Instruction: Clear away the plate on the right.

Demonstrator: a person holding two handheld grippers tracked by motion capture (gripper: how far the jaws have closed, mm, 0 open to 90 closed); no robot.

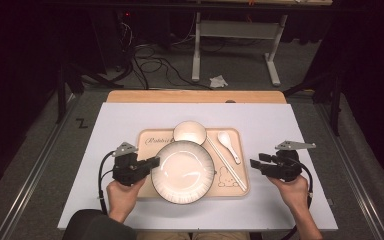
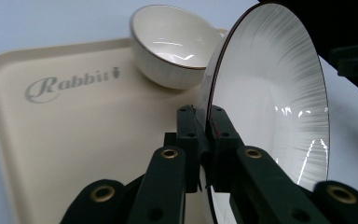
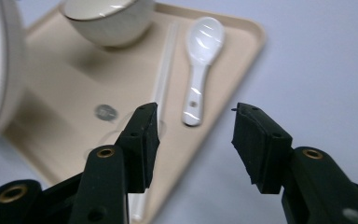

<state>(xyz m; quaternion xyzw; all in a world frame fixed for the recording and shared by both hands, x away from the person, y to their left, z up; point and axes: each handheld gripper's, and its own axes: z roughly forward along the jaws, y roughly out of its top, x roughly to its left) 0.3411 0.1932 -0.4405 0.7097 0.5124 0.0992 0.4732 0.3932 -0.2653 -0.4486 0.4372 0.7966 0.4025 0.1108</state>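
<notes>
- Left gripper [image 1: 152, 162]: we see its jaws clamped on the near left rim of the plate [image 1: 184, 171], which sits over the tray [image 1: 242, 187].
- Right gripper [image 1: 254, 163]: we note its jaws spread apart with nothing between them; it is off the tray's right edge.
- Bowl [image 1: 189, 132]: beyond the plate.
- Spoon [image 3: 200, 70], chopsticks [image 3: 163, 79]: ahead of the right gripper.
</notes>
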